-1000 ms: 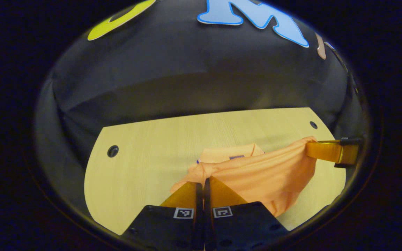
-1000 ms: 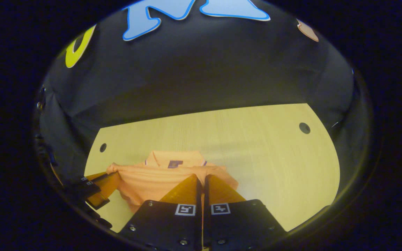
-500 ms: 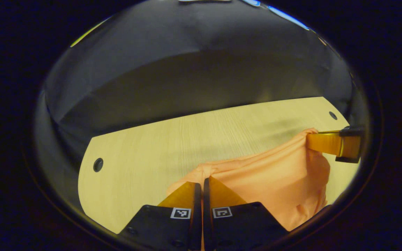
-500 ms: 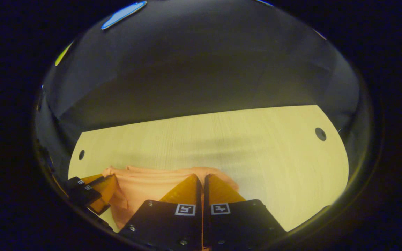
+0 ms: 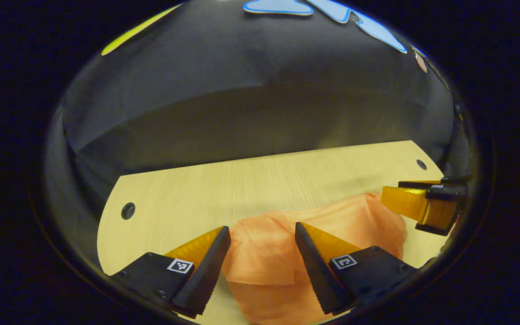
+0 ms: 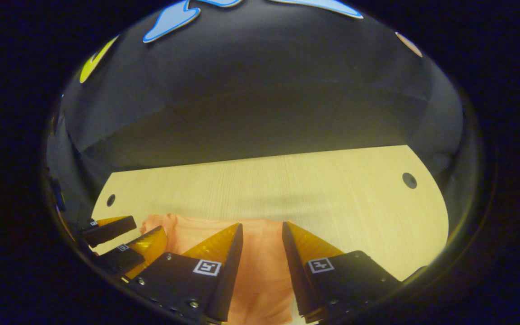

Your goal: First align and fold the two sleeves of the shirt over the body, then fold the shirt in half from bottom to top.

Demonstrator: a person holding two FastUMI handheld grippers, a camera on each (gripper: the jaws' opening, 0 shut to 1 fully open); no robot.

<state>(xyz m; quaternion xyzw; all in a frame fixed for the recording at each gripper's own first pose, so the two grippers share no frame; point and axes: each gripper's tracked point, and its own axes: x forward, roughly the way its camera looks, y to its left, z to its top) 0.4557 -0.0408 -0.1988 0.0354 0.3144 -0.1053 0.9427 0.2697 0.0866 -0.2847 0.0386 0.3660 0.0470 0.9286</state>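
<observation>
The orange shirt [image 5: 264, 257] lies folded and bunched on the pale wooden table [image 5: 188, 198]. In the left gripper view, my left gripper [image 5: 260, 226] stands open just above it, the cloth showing loose between the fingers. My right gripper [image 5: 391, 189] is at the shirt's far right end with its fingers apart. In the right gripper view, the right gripper [image 6: 262, 224] is open over the shirt [image 6: 260, 271], which lies flat between the fingers. The left gripper [image 6: 149, 224] is at the left, open beside the cloth's edge. The collar and sleeves are hidden under the folded layer.
The table [image 6: 332, 189] runs on past the shirt to the booth's black wall. It has round cable holes near its corners [image 5: 127, 211] [image 6: 409, 180]. Bare wood lies to the left of the shirt in the left gripper view and to the right of it in the right gripper view.
Both grippers carried the shirt's edge forward and down over the body, then opened and let it go. The cloth now rests on the table and the collar is covered.
</observation>
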